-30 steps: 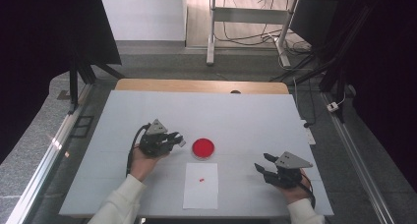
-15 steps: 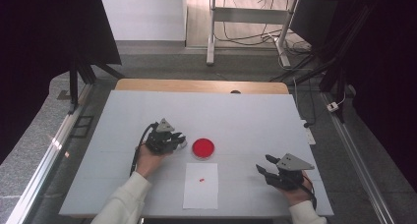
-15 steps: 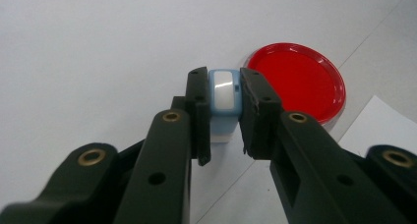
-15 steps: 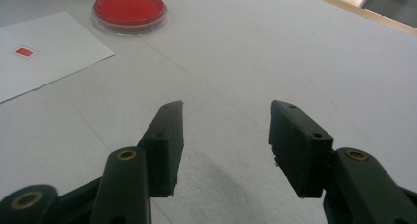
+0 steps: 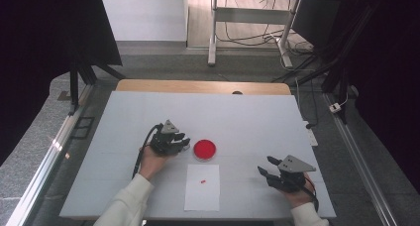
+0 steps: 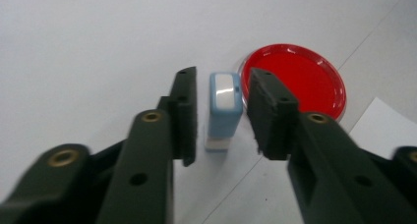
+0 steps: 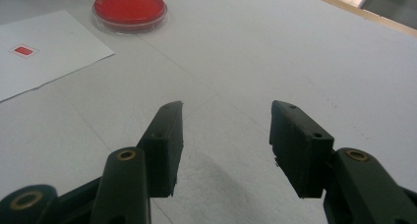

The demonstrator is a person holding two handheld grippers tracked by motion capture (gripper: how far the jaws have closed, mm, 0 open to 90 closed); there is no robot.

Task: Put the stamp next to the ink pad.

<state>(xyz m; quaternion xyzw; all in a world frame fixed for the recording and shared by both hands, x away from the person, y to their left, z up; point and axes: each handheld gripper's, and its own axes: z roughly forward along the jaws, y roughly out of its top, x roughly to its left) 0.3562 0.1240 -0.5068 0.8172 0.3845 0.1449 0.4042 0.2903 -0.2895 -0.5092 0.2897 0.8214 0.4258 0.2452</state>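
Left gripper view: the left gripper point(image 6: 221, 118) has just been opening its jaws, and a blue stamp point(image 6: 224, 108) stands free between them on the table point(image 6: 88, 47), just beside the red ink dish point(image 6: 300, 79). Right gripper point(image 7: 223, 145) hangs open, empty.

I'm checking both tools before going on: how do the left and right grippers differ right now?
The left gripper has a small blue stamp standing between its jaws, which have just been opening; the right gripper has nothing between its jaws. The left sits beside the red ink dish, the right well away from it. Both have black jaws.
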